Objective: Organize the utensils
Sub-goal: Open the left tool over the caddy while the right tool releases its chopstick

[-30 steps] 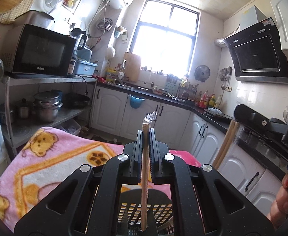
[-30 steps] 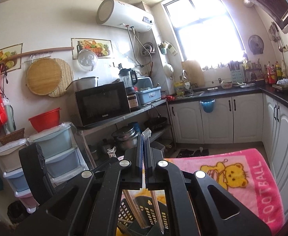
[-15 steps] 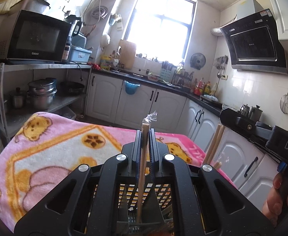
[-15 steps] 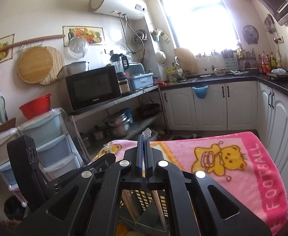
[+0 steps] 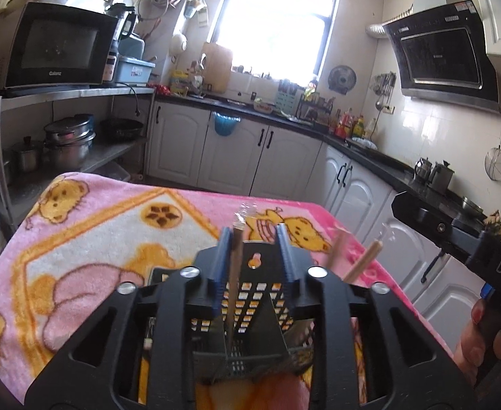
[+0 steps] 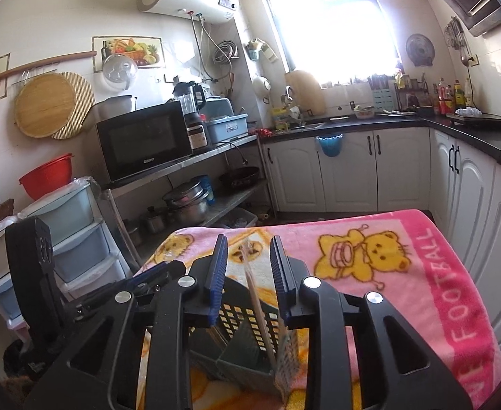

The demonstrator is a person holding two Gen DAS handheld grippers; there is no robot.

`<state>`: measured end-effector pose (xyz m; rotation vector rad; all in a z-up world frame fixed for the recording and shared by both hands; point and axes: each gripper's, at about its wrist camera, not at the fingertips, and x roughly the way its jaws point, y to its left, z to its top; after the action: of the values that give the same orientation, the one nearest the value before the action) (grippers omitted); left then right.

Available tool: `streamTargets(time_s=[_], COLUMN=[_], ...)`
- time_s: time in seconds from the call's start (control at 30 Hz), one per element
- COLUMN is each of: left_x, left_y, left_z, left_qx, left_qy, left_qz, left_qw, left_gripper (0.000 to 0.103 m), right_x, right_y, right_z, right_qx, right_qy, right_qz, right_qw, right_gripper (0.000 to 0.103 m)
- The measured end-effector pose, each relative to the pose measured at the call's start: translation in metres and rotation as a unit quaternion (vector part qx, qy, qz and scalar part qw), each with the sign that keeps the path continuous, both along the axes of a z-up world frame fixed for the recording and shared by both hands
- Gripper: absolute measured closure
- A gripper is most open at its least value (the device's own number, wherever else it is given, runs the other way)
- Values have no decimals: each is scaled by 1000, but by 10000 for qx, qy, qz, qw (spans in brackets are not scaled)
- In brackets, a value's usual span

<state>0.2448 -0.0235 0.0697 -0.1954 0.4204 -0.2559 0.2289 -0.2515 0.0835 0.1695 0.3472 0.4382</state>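
Note:
A dark perforated utensil basket (image 5: 250,294) stands on the pink blanket, right under both grippers; it also shows in the right wrist view (image 6: 243,335). My left gripper (image 5: 254,239) is open, and a wrapped wooden chopstick pair (image 5: 234,273) stands loose in the basket between its fingers. Another wrapped chopstick pair (image 5: 365,261) leans out of the basket's right side. My right gripper (image 6: 247,256) is open above the basket, with a wrapped chopstick pair (image 6: 257,304) standing free in a basket compartment between its fingers.
The basket rests on a table covered by a pink bear blanket (image 6: 404,273). White kitchen cabinets (image 5: 284,157) line the back and right. A metal shelf with a microwave (image 6: 144,143) and pots stands at the left. Plastic drawers (image 6: 69,232) are beside it.
Both grippers tilted down toward the basket and opened, releasing their chopsticks, which now stand loose in the basket.

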Motion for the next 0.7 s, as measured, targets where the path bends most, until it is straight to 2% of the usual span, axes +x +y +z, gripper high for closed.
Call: streamTargets(time_s=[0.3, 0.57, 0.7], left_x=[-13, -30, -40], left_y=[1, 5, 15], left_z=[3, 8, 12], left_qx=[28, 16, -123], left_qy=[246, 313, 289], left_qz=[-216, -265, -270], left_qw=[9995, 9992, 9991], left_gripper=[52, 25, 12], right_x=[-21, -38, -46], right_y=[-12, -18, -22], right_z=[-4, -2, -3], right_qx=[-96, -211, -249], right_qy=[103, 58, 73], right_qz=[-28, -62, -66], right_qw=[9999, 9997, 9996], right_gripper=[58, 50, 45])
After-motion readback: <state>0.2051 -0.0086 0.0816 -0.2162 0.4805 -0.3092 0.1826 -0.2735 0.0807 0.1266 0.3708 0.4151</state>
